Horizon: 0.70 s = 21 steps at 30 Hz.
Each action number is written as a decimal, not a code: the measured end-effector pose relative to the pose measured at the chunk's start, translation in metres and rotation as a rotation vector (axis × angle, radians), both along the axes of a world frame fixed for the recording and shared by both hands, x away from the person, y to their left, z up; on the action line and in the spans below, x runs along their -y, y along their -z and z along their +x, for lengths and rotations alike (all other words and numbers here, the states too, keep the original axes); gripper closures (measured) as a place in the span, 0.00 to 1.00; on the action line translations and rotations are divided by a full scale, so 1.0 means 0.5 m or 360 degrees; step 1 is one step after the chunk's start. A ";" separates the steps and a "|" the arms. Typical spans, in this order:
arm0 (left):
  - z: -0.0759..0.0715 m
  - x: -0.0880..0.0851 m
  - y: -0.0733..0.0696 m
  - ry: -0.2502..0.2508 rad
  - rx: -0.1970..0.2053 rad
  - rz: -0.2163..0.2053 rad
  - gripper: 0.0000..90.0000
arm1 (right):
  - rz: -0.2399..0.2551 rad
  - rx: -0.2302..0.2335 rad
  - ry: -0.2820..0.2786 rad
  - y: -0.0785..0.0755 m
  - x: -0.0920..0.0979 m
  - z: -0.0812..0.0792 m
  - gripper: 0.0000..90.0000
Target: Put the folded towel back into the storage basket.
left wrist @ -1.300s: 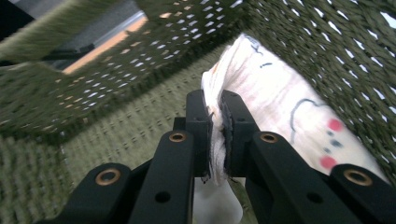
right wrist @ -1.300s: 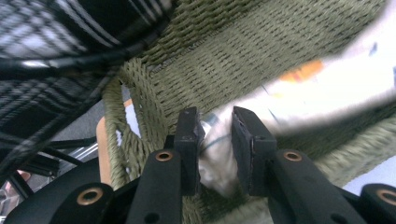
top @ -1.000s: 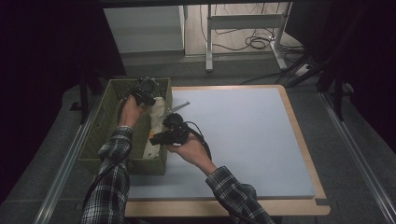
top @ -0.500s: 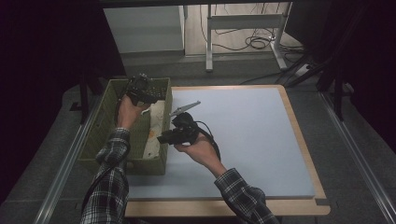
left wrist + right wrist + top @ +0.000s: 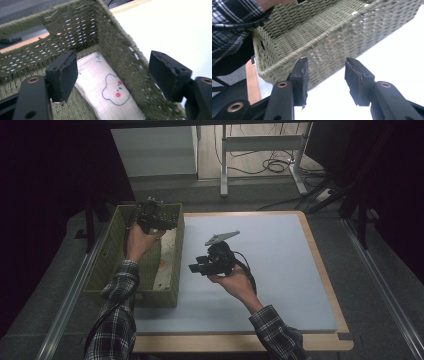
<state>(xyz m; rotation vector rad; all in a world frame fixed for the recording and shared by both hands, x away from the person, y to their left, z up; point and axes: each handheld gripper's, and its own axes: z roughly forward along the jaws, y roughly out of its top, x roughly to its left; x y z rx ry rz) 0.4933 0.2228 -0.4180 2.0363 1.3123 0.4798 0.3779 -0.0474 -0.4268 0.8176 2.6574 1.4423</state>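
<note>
Both jaw pairs have just been opening with nothing between them: our left gripper [image 5: 150, 215] lifts above, and our right gripper [image 5: 197, 268] withdraws from, the olive woven basket [image 5: 117, 47], leaving the cream folded cloud-print cloth [image 5: 110, 92] deposited inside.

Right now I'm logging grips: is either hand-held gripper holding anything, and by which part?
Nothing is held: the left hand-held gripper and the right hand-held gripper are both open and empty.
</note>
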 end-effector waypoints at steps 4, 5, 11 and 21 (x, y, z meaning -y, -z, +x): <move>-0.013 0.012 -0.003 0.0031 0.0029 -0.0037 0.22 | 0.0000 0.0004 0.0028 0.008 0.029 -0.001 0.54; -0.016 0.016 -0.003 0.0030 0.0032 -0.0051 0.21 | 0.0003 0.0006 0.0035 0.010 0.036 -0.001 0.52; -0.032 0.034 -0.003 0.0058 0.0033 -0.0105 0.13 | -0.0031 0.0063 0.0074 0.017 0.070 -0.007 0.42; -0.066 0.083 -0.007 0.0123 0.0037 -0.0142 0.08 | -0.0131 0.0176 0.0133 0.016 0.133 -0.023 0.32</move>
